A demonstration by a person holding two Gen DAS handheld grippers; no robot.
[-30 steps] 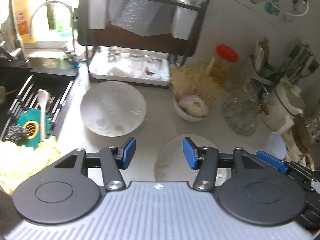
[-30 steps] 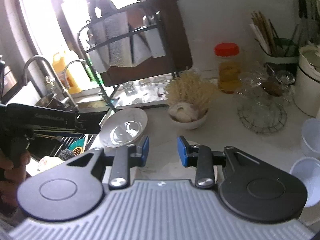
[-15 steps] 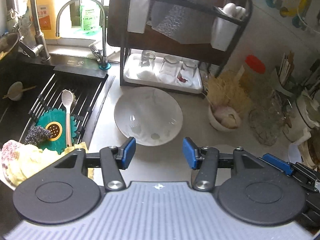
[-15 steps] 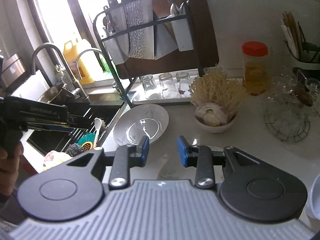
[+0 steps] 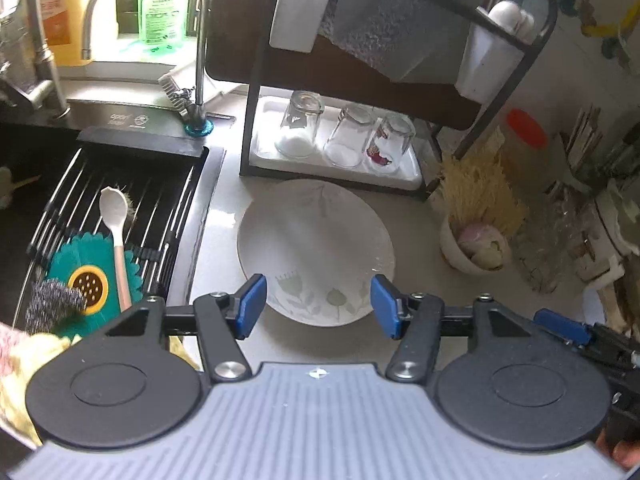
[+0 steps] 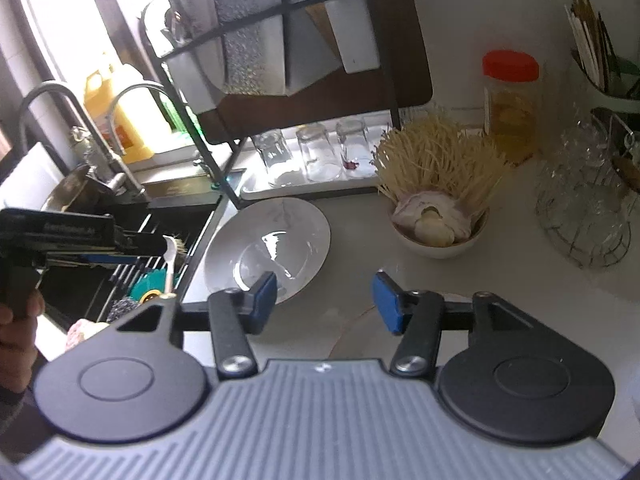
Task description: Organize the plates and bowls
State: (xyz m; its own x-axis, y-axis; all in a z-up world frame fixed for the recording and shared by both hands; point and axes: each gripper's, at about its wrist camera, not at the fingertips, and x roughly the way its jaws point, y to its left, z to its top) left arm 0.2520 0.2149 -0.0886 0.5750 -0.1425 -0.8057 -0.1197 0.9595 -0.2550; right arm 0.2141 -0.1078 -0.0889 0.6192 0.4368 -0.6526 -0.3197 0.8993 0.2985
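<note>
A white plate with a faint flower pattern (image 5: 316,248) lies flat on the counter in front of the black dish rack (image 5: 384,80). My left gripper (image 5: 316,306) is open and empty, its blue pads level with the plate's near rim. The plate also shows in the right wrist view (image 6: 268,248). My right gripper (image 6: 324,300) is open and empty, above the counter to the right of the plate. A second flat plate (image 6: 368,336) lies partly hidden under the right gripper. A small white bowl (image 6: 440,236) holding garlic and dried stalks stands further right.
The sink (image 5: 100,220) with a drain rack, white spoon (image 5: 114,216), green mat and steel wool is at the left. Three upturned glasses (image 5: 344,136) stand on the rack's tray. A red-lidded jar (image 6: 510,104) and a wire basket of glassware (image 6: 584,208) stand at the right.
Both grippers have moved left and forward toward the rack. The patterned plate now sits between the left gripper's fingers in view. The right gripper's fingers have opened wider.
</note>
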